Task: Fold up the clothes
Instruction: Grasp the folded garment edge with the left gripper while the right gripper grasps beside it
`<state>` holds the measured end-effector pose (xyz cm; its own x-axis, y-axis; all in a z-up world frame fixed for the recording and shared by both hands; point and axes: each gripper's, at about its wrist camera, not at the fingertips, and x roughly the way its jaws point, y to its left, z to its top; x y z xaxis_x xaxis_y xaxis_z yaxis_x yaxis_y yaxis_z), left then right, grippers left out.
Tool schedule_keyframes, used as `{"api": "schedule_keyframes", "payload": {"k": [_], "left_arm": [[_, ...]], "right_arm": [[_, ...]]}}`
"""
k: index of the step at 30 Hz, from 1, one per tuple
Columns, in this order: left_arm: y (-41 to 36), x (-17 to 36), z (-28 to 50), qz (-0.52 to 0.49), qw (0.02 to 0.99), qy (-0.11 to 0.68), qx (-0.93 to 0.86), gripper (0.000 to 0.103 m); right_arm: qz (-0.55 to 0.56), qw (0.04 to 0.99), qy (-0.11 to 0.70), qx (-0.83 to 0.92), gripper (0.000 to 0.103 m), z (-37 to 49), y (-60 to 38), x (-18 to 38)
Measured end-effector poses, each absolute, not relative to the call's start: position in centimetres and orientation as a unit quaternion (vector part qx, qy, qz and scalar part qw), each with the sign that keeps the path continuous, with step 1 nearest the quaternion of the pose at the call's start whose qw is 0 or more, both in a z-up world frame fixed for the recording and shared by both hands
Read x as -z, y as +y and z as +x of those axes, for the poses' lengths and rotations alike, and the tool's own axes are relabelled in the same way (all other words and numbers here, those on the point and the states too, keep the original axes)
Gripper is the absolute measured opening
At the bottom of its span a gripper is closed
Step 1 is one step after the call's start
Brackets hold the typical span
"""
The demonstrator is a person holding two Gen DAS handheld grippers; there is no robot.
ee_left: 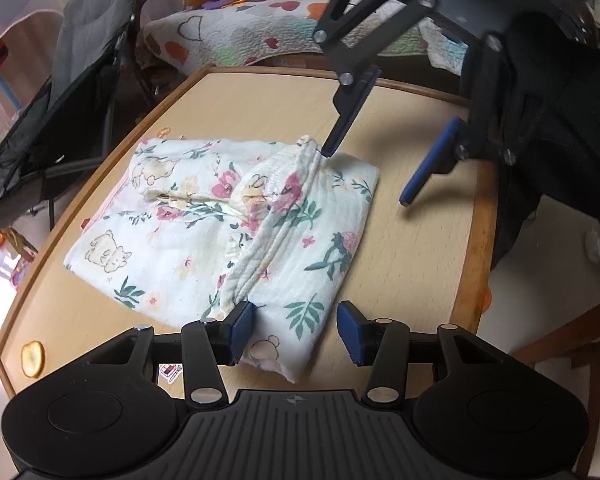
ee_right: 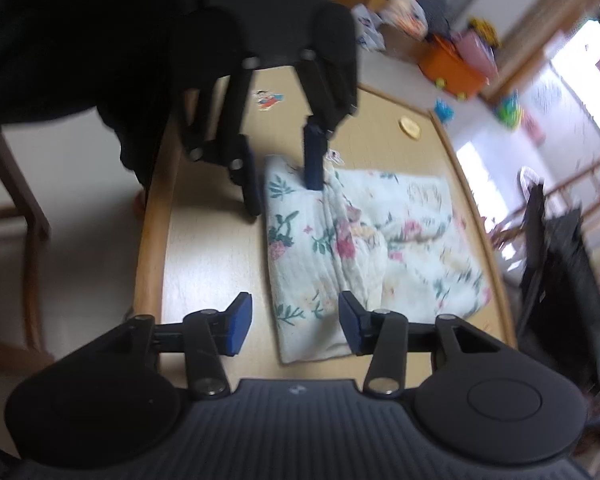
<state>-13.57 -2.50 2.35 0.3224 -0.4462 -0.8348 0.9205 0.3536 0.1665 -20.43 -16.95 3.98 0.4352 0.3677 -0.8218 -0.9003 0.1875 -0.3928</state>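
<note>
Two grippers, left gripper (ee_left: pixel 296 330) and right gripper (ee_right: pixel 296 328), jaws spread over folded floral cloth (ee_left: pixel 228 224); no legible writing

Garment (ee_left: pixel 228 224) on table (ee_left: pixel 420 216) (tongs flanking).

a lived-in home, most likely a family room where small children play. a low wooden tabletop (ee_left: pixel 412 216) with a raised rim carries cartoon stickers (ee_right: pixel 269 99). behind it lies a quilt (ee_left: pixel 236 36) printed with hearts, and a dark folding chair (ee_left: pixel 60 92) stands beside it. across the pale floor sit bright plastic toys (ee_right: pixel 508 110), an orange bin (ee_right: pixel 452 68) and stuffed bags. daylight falls through a big window (ee_right: pixel 580 72) framed in wood. a wooden chair (ee_right: pixel 16 200) stands close to the tabletop.
</note>
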Motion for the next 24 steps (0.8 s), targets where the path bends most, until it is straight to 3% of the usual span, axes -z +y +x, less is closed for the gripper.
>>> {"api": "schedule_keyframes", "payload": {"k": [4,16,24], "left_arm": [[-2.5,-2.2,-13.2,0.327,0.742,0.359,0.462,0.05],[-2.1,-2.1,-12.8,0.316,0.745,0.354,0.469,0.05],[-1.8,-2.0,-12.4,0.297,0.749,0.359,0.471,0.048]], "right_arm": [[-0.485,0.707,0.286,-0.429,0.049,-20.0,-16.3,-2.4],[-0.416,0.73,0.334,-0.427,0.047,-15.8,-16.3,-2.7],[-0.375,0.741,0.363,-0.423,0.035,-15.2,-16.8,-2.7]]}}
